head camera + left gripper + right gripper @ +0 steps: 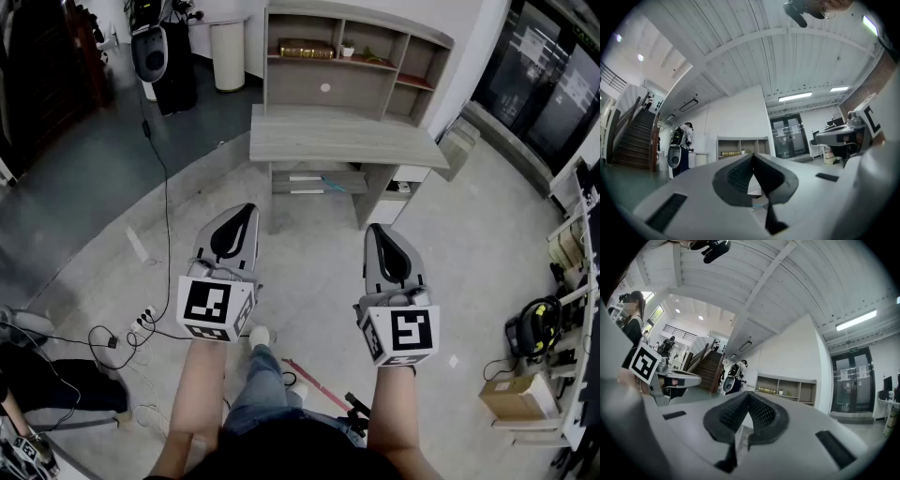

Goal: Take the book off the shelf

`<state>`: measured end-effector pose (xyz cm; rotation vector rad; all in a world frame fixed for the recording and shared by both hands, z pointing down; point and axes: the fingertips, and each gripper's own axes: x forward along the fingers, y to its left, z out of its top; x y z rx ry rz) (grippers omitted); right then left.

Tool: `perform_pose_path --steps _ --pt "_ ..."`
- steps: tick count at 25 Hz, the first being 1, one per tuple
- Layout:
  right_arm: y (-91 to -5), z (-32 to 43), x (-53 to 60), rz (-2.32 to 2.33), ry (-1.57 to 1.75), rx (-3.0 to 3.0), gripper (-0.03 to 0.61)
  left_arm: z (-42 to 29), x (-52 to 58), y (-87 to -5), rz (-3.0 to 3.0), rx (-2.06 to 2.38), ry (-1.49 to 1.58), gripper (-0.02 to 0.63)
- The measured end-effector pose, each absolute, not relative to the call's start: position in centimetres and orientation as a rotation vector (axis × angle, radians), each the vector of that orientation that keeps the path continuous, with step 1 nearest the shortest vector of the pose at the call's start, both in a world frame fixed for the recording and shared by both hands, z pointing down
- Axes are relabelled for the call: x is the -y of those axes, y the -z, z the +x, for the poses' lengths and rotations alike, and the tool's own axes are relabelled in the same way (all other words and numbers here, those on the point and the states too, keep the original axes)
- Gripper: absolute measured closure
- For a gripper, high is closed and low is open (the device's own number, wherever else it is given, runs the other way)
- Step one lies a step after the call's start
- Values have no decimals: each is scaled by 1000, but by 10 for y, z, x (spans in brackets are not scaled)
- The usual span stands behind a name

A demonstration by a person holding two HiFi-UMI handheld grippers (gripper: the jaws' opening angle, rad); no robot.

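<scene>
This is a large open lab or workshop hall with an office feel, not a home. A grey wooden table (342,139) with a shelf (323,89) on top stands out on a bare, polished concrete floor (469,262). Left of the table, black cables (159,178) trail across the floor to a power strip (142,321). Right of the table are dark glass double doors (790,136) and a cardboard box (514,397). Above the table runs a high white ribbed ceiling (754,51) with strip lights (795,97). Far left of the table, a wide staircase (633,140) climbs to an upper level.
</scene>
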<state>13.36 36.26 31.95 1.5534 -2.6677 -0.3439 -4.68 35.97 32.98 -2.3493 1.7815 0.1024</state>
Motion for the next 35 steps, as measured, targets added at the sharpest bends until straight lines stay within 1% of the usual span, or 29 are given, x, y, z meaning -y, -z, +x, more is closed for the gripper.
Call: perform_pose_path --steps 11,12,13,15,16,17,19,21,35 --pt "-313 125 -339 1568 343 2720 563 -60 -342 -326 -2362 -1775 -84 603" --pt "-312 124 -334 1579 337 2728 563 -61 -336 -327 -2396 -1772 -84 480" --pt "-310 122 -329 1591 333 2730 563 -62 -329 -328 -2430 -1769 -84 290" --pt "-310 119 -317 1607 338 2718 563 -67 -314 -331 -2470 -1783 -87 199" --pt "-310 116 -310 1610 345 2707 563 -70 -306 -332 -2483 -1797 -87 169" --pt "-310 114 -302 1611 352 2695 563 -73 -296 -334 -2499 -1810 -88 153" --pt "-310 107 -284 1611 366 2677 563 -80 -274 -336 -2526 -1826 -93 135" --pt "-308 100 -263 1615 378 2658 563 -88 -251 -336 -2538 -1831 -96 132" --pt "-299 38 -113 1680 445 2519 563 -158 -90 -314 -2530 -1776 -194 135"
